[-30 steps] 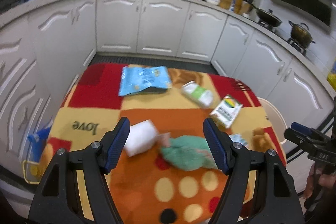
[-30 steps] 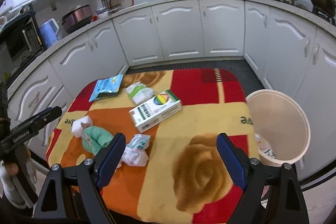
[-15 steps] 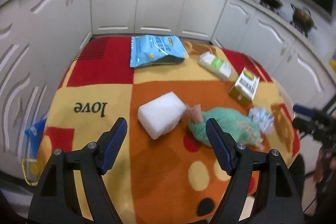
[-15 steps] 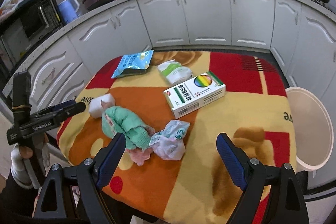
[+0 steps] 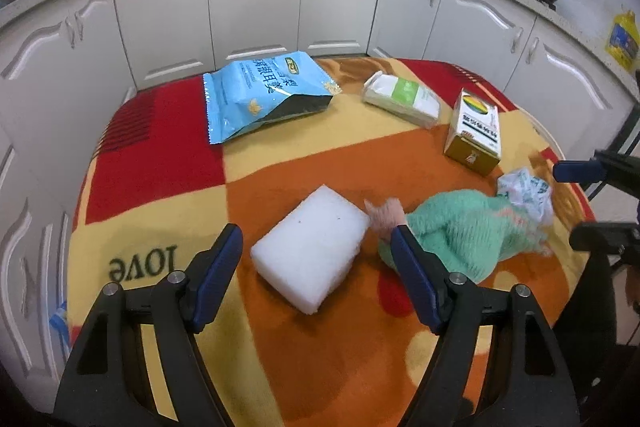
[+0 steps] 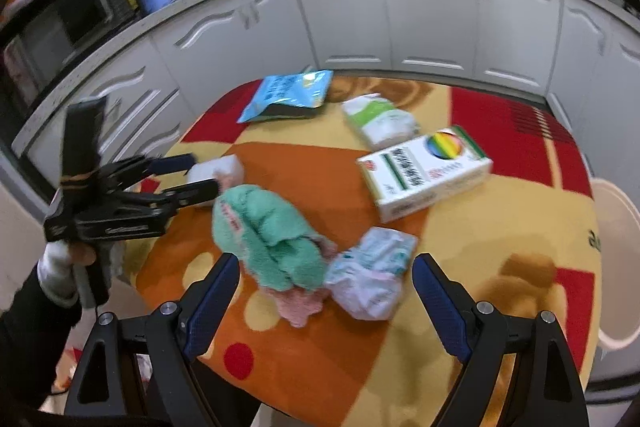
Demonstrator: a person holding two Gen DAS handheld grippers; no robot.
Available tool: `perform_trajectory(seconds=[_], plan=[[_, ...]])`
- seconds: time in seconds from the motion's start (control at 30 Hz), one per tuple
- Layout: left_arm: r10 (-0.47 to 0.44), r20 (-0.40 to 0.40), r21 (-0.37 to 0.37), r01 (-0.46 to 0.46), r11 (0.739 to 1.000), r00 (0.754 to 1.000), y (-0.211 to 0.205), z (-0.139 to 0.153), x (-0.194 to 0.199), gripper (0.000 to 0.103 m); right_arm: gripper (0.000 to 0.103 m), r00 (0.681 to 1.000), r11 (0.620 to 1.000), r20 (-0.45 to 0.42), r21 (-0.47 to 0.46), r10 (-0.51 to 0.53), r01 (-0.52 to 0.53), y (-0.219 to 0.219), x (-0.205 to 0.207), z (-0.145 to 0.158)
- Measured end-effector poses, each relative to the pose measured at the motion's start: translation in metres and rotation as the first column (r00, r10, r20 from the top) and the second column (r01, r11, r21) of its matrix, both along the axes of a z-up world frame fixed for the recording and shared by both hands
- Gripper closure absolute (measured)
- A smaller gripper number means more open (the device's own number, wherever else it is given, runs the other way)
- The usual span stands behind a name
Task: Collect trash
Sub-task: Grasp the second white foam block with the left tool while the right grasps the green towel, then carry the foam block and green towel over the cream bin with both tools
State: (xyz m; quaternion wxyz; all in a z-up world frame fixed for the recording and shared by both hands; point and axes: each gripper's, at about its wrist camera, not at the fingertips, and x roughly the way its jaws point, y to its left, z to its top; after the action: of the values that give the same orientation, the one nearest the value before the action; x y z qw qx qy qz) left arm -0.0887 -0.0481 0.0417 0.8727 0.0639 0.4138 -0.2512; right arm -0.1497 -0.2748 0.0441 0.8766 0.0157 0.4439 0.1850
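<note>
Six loose items lie on the patterned cloth covering the table; positions noted relative to the white foam block

Left gripper: jaws closing, white foam block between them, pads not yet touching it. In the right wrist view the same gripper reaches in from the left edge with its tips at either side of the block, a gloved hand on its handle.

Green knitted cloth: just beside the block on its right, a pink corner touching the block's edge.

Crumpled plastic wrapper: beyond the green cloth from the block, touching the cloth's far end.

Cardboard box with rainbow disc: well apart from the block, up and to the right.

White-and-green tissue pack: beyond the block, between the box and the blue bag.

Blue snack bag: far side of the table from the block, lying flat, open end facing right.

Right gripper: jaws wide, holding nothing; crumpled wrapper and green cloth's near end lie in front of the gap.

Cream bin: off the table's right edge, the side opposite the block, only partly seen
</note>
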Motion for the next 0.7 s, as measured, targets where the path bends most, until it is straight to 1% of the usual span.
perform_trajectory(seconds=[0.03,0.07,0.1,0.13,0.23,0.3,0.43,0.47,0.5,0.53,0.6,0.7], plan=[[0.002,-0.011,-0.004,-0.002,1.0,1.0,0.001,-0.003,0.001,0.054,0.017,1.0,1.0,0.001,-0.01,0.026,-0.026,0.006,0.002,-0.001],[0.01,-0.021,-0.005,-0.01,1.0,1.0,0.002,-0.004,0.003,0.058,0.017,0.999,0.999,0.001,-0.019,0.045,-0.045,0.011,0.004,-0.002],[0.014,-0.028,-0.016,-0.014,1.0,1.0,0.004,-0.005,0.003,0.058,0.017,0.997,0.997,0.003,-0.034,0.073,-0.073,0.018,0.006,-0.003],[0.014,-0.033,-0.038,-0.015,0.999,0.999,0.007,-0.005,0.002,0.062,0.017,0.996,0.995,0.006,-0.046,0.093,-0.092,0.024,0.008,-0.004],[0.039,-0.036,-0.064,-0.041,0.997,0.999,0.017,-0.002,-0.001,0.065,0.017,0.987,0.984,0.019,-0.091,0.158,-0.155,0.041,0.018,-0.008],[0.071,-0.037,-0.07,-0.073,0.995,0.997,0.023,0.0,-0.003,0.066,0.017,0.983,0.977,0.009,-0.105,0.186,-0.184,0.051,0.029,-0.015],[0.116,-0.034,-0.092,-0.119,0.989,0.993,0.035,0.005,-0.01,0.067,0.017,0.973,0.971,-0.064,-0.072,0.223,-0.227,0.064,0.051,-0.037],[0.125,-0.029,-0.092,-0.127,0.988,0.992,0.036,0.006,-0.012,0.067,0.018,0.972,0.971,-0.07,-0.07,0.225,-0.23,0.066,0.053,-0.041],[0.135,-0.025,-0.096,-0.137,0.986,0.99,0.038,0.008,-0.014,0.067,0.027,0.972,0.971,-0.076,-0.069,0.222,-0.227,0.069,0.055,-0.045],[0.146,-0.025,-0.103,-0.147,0.984,0.989,0.04,0.009,-0.016,0.067,0.032,0.972,0.973,-0.083,-0.054,0.222,-0.226,0.07,0.056,-0.047],[0.164,-0.025,-0.114,-0.166,0.98,0.986,0.042,0.012,-0.019,0.067,0.04,0.976,0.977,-0.064,-0.035,0.208,-0.211,0.07,0.052,-0.045],[0.181,-0.008,-0.112,-0.181,0.977,0.983,0.038,0.019,-0.024,0.067,0.044,0.978,0.978,-0.032,-0.029,0.206,-0.207,0.066,0.041,-0.033]])
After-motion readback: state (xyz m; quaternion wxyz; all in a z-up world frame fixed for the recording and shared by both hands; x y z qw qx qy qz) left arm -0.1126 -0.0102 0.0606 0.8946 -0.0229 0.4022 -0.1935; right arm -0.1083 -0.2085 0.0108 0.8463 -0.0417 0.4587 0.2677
